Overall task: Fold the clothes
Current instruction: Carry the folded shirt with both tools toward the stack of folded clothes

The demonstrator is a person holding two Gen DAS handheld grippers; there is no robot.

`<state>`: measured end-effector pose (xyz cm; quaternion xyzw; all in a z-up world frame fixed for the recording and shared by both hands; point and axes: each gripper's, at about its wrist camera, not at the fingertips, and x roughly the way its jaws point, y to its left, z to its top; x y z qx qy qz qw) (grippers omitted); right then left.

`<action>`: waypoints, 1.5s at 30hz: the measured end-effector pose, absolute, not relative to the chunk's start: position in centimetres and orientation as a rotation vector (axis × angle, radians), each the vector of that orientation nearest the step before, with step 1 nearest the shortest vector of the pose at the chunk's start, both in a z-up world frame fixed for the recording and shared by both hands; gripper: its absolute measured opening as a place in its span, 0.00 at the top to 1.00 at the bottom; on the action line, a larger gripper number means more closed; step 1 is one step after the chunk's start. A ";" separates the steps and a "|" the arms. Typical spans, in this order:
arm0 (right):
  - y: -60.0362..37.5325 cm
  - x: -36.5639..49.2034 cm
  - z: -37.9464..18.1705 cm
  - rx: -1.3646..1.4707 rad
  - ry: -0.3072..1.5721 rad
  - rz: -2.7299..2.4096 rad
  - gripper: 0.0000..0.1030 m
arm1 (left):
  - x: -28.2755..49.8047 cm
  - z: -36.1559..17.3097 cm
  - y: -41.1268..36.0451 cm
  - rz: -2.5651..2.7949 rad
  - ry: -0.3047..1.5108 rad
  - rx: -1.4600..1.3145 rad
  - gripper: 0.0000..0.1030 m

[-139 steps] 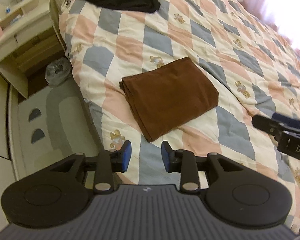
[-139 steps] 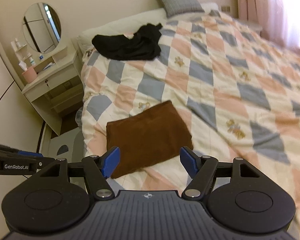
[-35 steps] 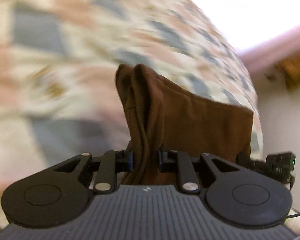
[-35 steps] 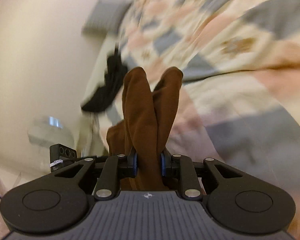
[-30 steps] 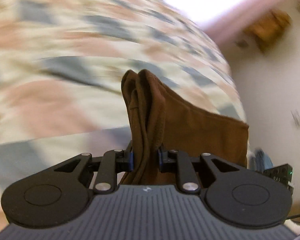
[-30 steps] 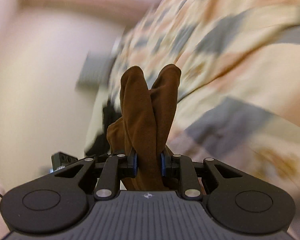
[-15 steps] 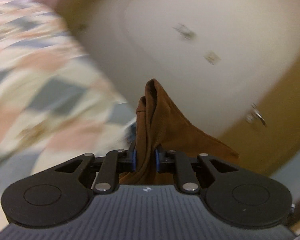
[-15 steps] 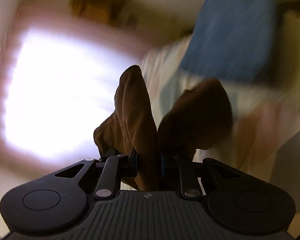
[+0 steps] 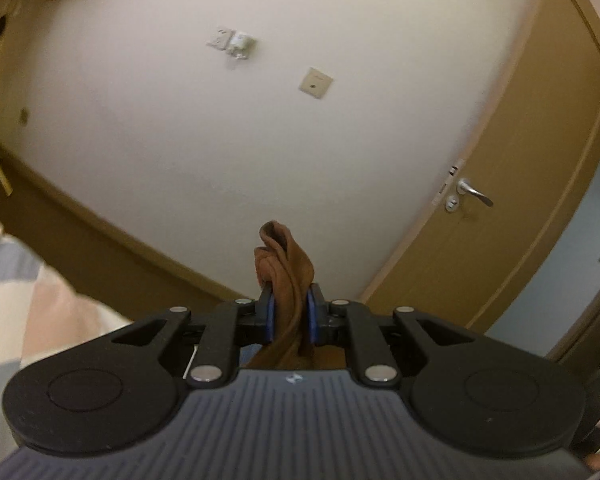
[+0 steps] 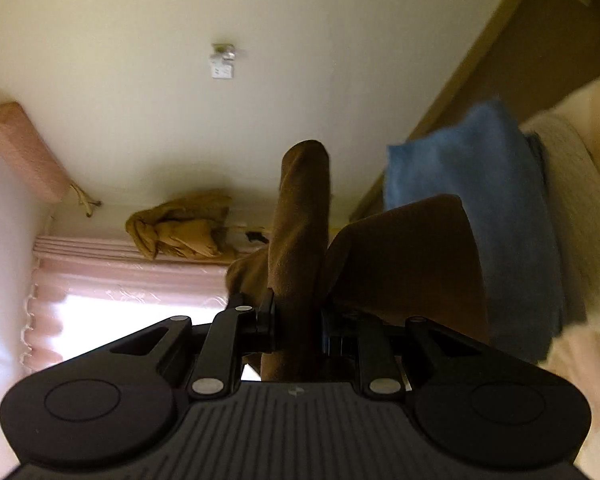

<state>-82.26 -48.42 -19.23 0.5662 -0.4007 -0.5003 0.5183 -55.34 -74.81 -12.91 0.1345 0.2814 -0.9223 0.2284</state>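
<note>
The left gripper is clamped on a bunched edge of the brown garment, with a white wall and a door beyond it. The right gripper pinches another thick fold of it, near a blue cloth on the right.

The soft brown cloth garment looks matt and finely napped, bunched in folds. The black plastic left gripper is matt, with smooth blue pads and shiny metal rivets. The tan wooden door has a smooth satin finish and a polished metal lever handle. The folded blue fabric looks fuzzy and matt.
</note>
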 end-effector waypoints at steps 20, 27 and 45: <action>-55.2 -83.2 -8.6 1.273 -1.059 -0.971 0.82 | -54.9 -2.8 -77.1 -2.513 0.713 0.177 0.89; -48.5 -86.8 -23.9 1.546 -1.032 -1.301 0.82 | -63.2 -16.8 -78.0 -2.380 0.798 0.753 0.85; -46.1 -89.5 -28.2 1.472 -0.810 -1.398 0.55 | -59.1 -24.5 -79.0 -2.331 1.059 0.890 0.37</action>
